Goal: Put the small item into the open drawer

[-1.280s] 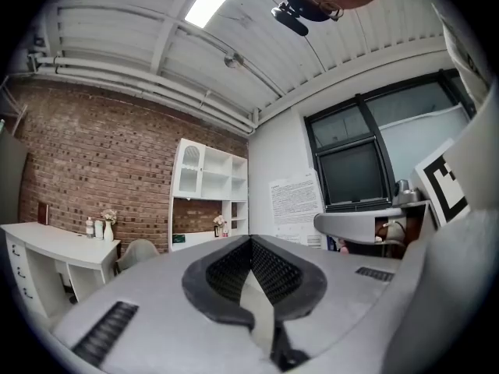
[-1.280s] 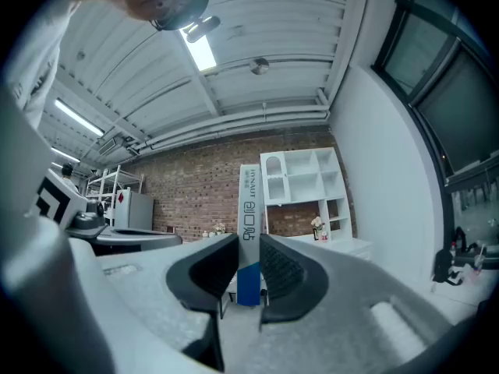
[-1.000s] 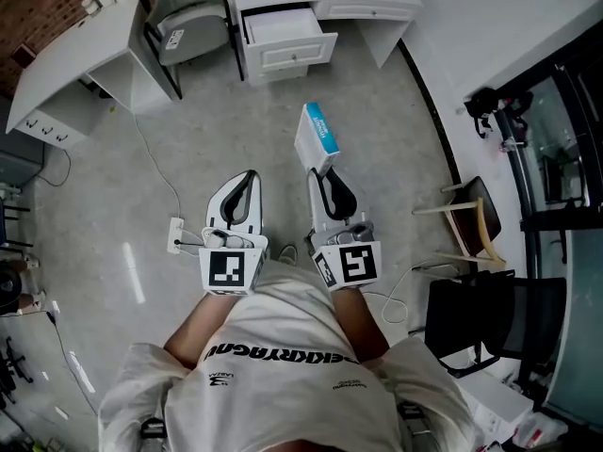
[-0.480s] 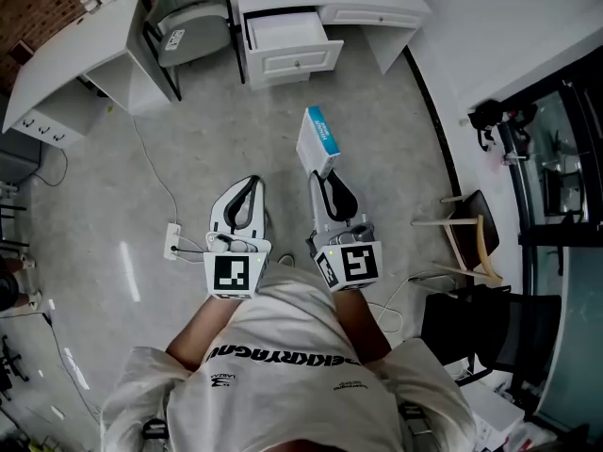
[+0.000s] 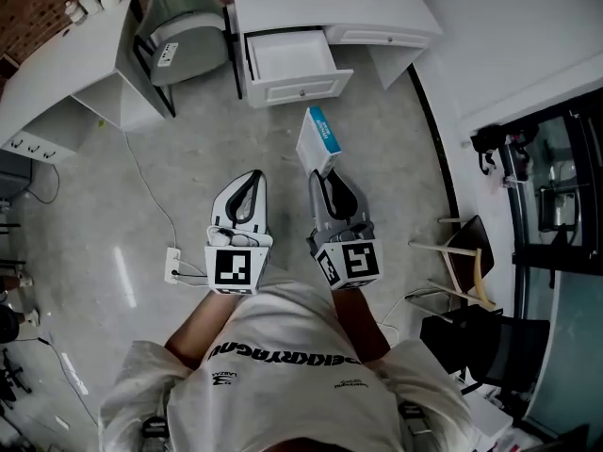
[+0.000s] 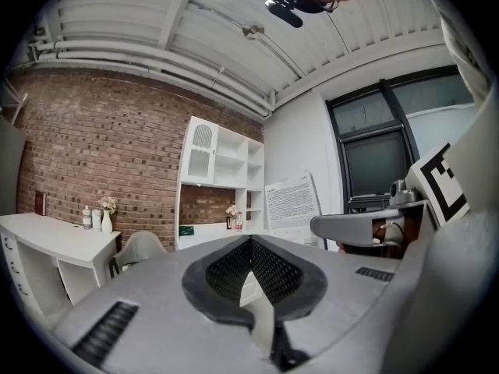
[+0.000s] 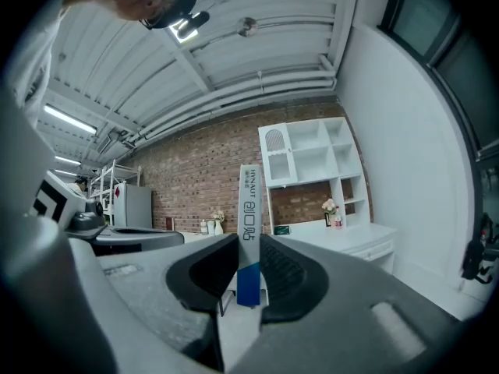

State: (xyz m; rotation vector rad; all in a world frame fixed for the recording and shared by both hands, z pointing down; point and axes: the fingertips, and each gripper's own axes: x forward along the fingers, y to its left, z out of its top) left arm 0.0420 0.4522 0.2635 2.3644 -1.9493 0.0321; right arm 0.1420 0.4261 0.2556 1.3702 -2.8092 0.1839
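A small white and blue box (image 5: 318, 139) stands upright between the jaws of my right gripper (image 5: 321, 173), which is shut on it. In the right gripper view the box (image 7: 249, 209) rises narrow-edge on out of the right gripper (image 7: 249, 248). The open drawer (image 5: 290, 57) of the white desk (image 5: 320, 8) lies ahead on the far side of the floor, its inside bare and white. My left gripper (image 5: 251, 179) hangs beside the right one at the same height; in its own view the left gripper (image 6: 251, 257) is shut with nothing in it.
A grey chair (image 5: 181, 22) stands left of the drawer, beside a second white desk (image 5: 61, 73). A power strip (image 5: 175, 263) with cables lies on the floor at my left. At the right are a wooden chair (image 5: 468, 243) and a black chair (image 5: 480, 332). Shelving (image 6: 221, 179) lines the brick wall.
The desk and open drawer have slid lower and closer in the head view as the person walks toward them. Both grippers keep their pose, the box still held.
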